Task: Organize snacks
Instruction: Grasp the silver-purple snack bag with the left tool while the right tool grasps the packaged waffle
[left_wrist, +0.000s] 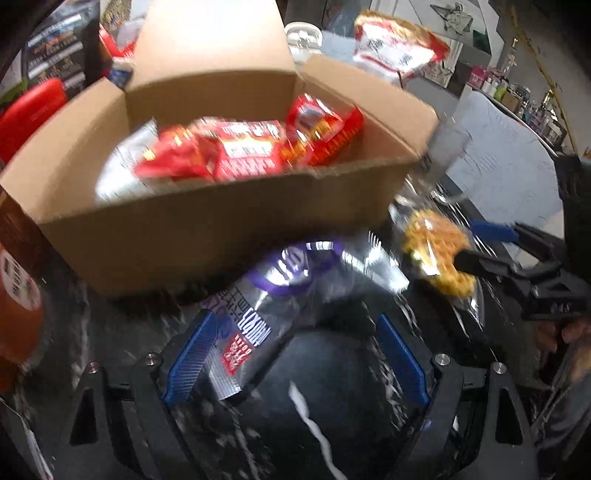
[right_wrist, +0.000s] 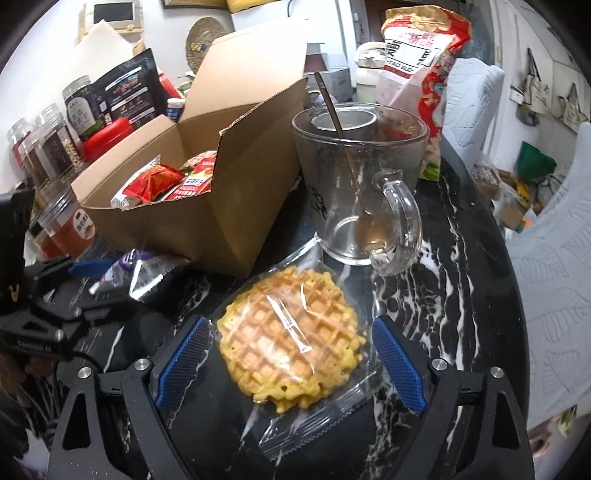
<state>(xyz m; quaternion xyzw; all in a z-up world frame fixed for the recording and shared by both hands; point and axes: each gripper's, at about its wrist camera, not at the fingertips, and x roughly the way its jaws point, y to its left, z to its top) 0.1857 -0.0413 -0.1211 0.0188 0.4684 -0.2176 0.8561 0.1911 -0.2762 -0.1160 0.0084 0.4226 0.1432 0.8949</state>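
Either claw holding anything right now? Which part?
Nothing is clamped. The right claw is open, its pads either side of the wrapped waffle on the table. The left claw is open around a purple snack pack.

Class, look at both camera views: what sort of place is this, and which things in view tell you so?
Probably a lived-in home, at a dining or kitchen table: a black marble-patterned tabletop holds a glass mug with a spoon, jars of dried goods line the wall, and tote bags hang behind.
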